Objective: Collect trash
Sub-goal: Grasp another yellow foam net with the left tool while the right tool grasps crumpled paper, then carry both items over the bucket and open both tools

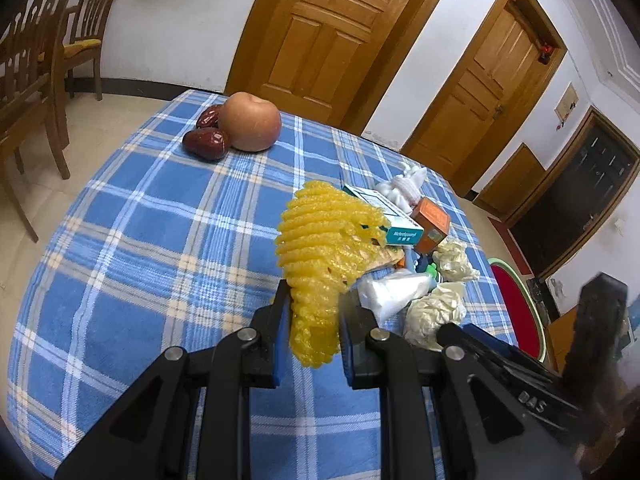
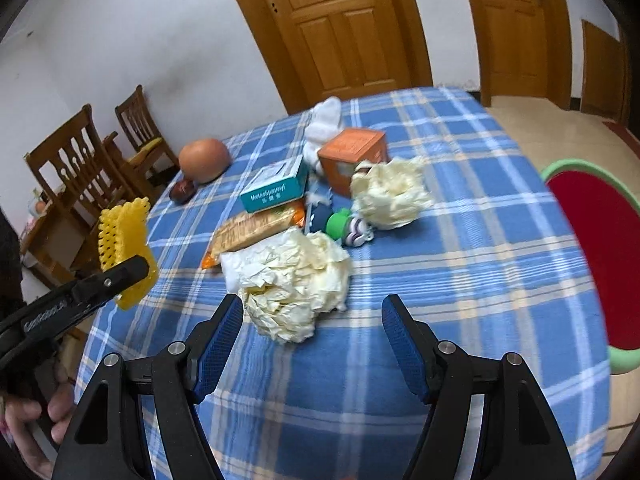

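Observation:
My left gripper [image 1: 314, 312] is shut on a yellow foam fruit net [image 1: 320, 248], held above the blue checked tablecloth [image 1: 160, 240]. The right wrist view shows that same yellow net [image 2: 124, 236] at the left, pinched in the left gripper [image 2: 120, 276]. A trash pile lies mid-table: crumpled cream paper [image 2: 296, 284], a second wad [image 2: 390, 196], a teal box [image 2: 276, 188], an orange box [image 2: 352, 150], a snack wrapper [image 2: 252, 228], a small green-capped bottle [image 2: 344, 226] and white foam [image 2: 324, 124]. My right gripper [image 2: 312, 312] is open just short of the near paper wad.
An apple [image 1: 250, 122] and two red dates [image 1: 206, 142] sit at the table's far corner. A red bin with a green rim [image 2: 592, 264] stands on the floor right of the table. Wooden chairs [image 1: 36, 80] and doors [image 1: 332, 28] line the room.

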Motion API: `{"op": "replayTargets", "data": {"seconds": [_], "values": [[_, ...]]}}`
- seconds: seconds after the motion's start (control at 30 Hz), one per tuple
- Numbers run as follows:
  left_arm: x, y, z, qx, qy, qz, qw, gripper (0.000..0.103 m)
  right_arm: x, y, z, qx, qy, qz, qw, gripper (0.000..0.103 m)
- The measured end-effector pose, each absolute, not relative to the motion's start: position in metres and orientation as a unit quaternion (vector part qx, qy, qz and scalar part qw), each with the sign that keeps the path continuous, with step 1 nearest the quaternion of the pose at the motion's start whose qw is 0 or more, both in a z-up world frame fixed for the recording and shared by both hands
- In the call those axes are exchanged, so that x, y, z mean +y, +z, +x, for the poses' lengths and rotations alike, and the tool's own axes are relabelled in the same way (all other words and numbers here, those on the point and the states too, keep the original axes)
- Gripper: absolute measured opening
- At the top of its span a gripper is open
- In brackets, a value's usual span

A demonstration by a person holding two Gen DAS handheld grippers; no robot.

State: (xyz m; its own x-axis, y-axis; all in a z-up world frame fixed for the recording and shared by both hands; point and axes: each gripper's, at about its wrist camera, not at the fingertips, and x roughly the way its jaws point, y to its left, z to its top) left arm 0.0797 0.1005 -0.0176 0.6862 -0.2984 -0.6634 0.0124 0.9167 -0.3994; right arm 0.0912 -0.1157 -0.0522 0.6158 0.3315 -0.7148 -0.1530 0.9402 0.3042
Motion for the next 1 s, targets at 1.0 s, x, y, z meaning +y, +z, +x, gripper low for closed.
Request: {"op": "replayTargets", "data": {"seconds": [1.0], "values": [[0.049, -0.001, 0.066, 0.392, -0.148, -0.159, 0.894, 0.02, -0.153, -0.021, 0.046, 0.354, 0.147, 0.15, 0.911, 0.033]]}}
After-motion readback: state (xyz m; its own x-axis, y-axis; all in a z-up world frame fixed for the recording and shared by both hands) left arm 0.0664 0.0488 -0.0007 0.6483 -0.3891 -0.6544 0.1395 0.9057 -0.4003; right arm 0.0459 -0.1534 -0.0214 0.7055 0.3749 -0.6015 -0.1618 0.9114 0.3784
